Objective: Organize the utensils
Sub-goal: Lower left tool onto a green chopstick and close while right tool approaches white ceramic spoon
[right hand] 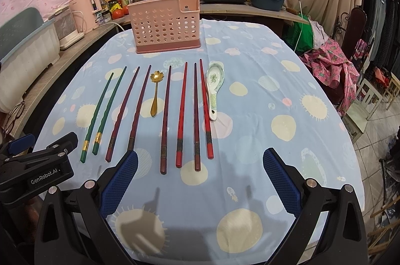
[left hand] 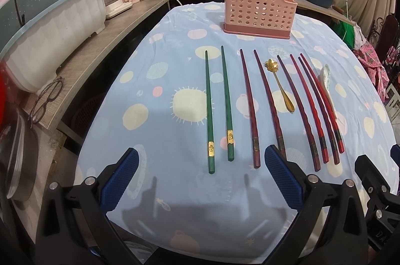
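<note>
— Gripper status?

— My left gripper and right gripper both hover over the near edge of the tablecloth, jaws spread wide, holding nothing.

— Utensils?

— All flat on the cloth in one row: two green chopsticks, then dark red and bright red chopsticks, with a gold spoon among them and a ceramic spoon at the right end.

— Holder?

— The pink perforated holder stands upright beyond the row, apart from it.

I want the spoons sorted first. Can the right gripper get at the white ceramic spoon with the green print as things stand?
Probably yes: the right gripper is open, the white ceramic spoon lies uncovered ahead, only a red chopstick close beside it.
</note>
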